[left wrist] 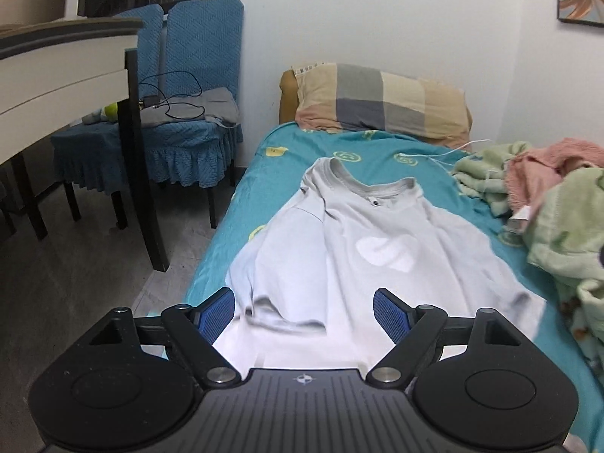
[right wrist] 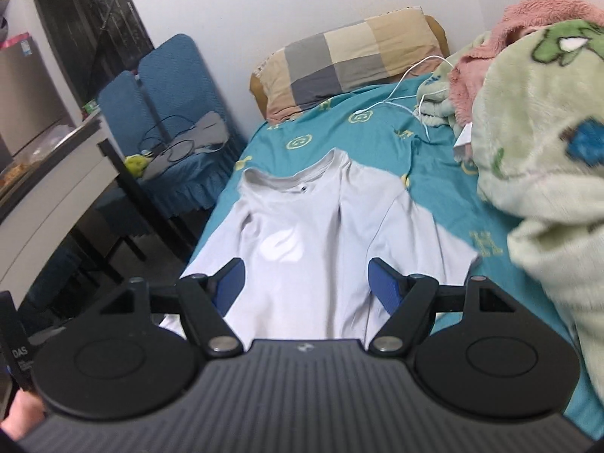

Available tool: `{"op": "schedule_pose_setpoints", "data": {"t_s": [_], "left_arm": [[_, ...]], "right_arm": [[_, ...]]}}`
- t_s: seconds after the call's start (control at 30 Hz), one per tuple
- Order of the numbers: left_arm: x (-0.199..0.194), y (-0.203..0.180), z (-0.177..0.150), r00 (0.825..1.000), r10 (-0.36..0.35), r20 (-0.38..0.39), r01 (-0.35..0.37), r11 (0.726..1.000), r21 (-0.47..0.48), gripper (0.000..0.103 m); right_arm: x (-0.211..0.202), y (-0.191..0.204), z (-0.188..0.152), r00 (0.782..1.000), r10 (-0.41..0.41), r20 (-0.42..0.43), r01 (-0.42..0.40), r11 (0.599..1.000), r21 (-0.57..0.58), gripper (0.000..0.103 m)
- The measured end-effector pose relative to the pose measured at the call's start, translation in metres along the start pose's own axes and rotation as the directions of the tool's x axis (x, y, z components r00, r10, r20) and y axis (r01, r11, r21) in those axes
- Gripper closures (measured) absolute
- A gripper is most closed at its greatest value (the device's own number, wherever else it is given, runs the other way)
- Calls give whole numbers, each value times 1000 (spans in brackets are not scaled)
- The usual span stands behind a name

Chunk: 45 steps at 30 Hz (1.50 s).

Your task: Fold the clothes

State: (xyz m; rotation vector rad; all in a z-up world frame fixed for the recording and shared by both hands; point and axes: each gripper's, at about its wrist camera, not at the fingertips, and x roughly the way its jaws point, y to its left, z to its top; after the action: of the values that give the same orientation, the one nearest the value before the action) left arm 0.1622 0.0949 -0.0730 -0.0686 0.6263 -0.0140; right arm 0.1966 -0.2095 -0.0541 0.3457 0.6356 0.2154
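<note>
A pale grey T-shirt (left wrist: 358, 226) (right wrist: 302, 219) lies spread on the teal bed sheet (left wrist: 294, 147) (right wrist: 362, 128). Its collar points toward the pillow and a white print faces up. Its hem end lies nearest to me, with some wrinkles near the sleeves. My left gripper (left wrist: 302, 298) hovers above the shirt's lower left part, its blue pads wide apart and holding nothing. Over the lower right part my right gripper (right wrist: 305, 268) is likewise open, with the cloth lying free beneath it.
A checked pillow (left wrist: 381, 102) (right wrist: 347, 56) sits at the head of the bed. Heaped green and pink blankets (left wrist: 558, 207) (right wrist: 536, 132) crowd the right side, with a white cable (right wrist: 400, 94) nearby. Blue-covered chairs (left wrist: 188, 75) and a white table (left wrist: 56, 71) stand left of the bed.
</note>
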Motion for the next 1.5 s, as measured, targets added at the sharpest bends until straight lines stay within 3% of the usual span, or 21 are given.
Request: {"op": "schedule_pose_setpoints", "data": {"t_s": [0.1,0.23,0.4,0.67,0.87,1.07,1.3,1.4,1.47,1.5], "left_arm": [[-26,-5,-18,1000,-15,18,15,1000,5,21],[-32,-7,-36,1000,-6,6,6,1000,-16,21],[-17,-13,-39,999,50,-8,-50,998,27,22],[15,-12,-39,996,80,-26,-79,996,52,24],[66,-21,-18,994,113,-4,-111,977,185,28],[131,-28,27,995,95,6,-94,973,210,29],[238,-31,48,985,148,-88,-119,954,275,35],[267,-27,44,979,163,-121,-120,945,304,52],[270,-22,51,983,138,-121,-100,956,278,99],[268,-16,58,985,120,-127,-87,966,242,99]], "right_arm": [[-14,4,-11,1000,6,14,-6,1000,4,29],[-17,5,-31,1000,22,20,-22,1000,14,29],[-8,7,-43,1000,24,5,-24,1000,-20,29],[-3,-2,-38,999,30,35,-31,999,32,29],[2,-11,-37,997,36,68,-40,998,52,29],[22,-24,-29,998,34,61,-40,995,92,29],[59,-37,-19,997,-5,73,-2,996,89,29],[75,-43,-19,998,-23,55,18,997,81,29],[84,-47,-19,999,-12,38,8,995,102,29],[87,-49,-19,999,-5,32,1,994,112,29]]}}
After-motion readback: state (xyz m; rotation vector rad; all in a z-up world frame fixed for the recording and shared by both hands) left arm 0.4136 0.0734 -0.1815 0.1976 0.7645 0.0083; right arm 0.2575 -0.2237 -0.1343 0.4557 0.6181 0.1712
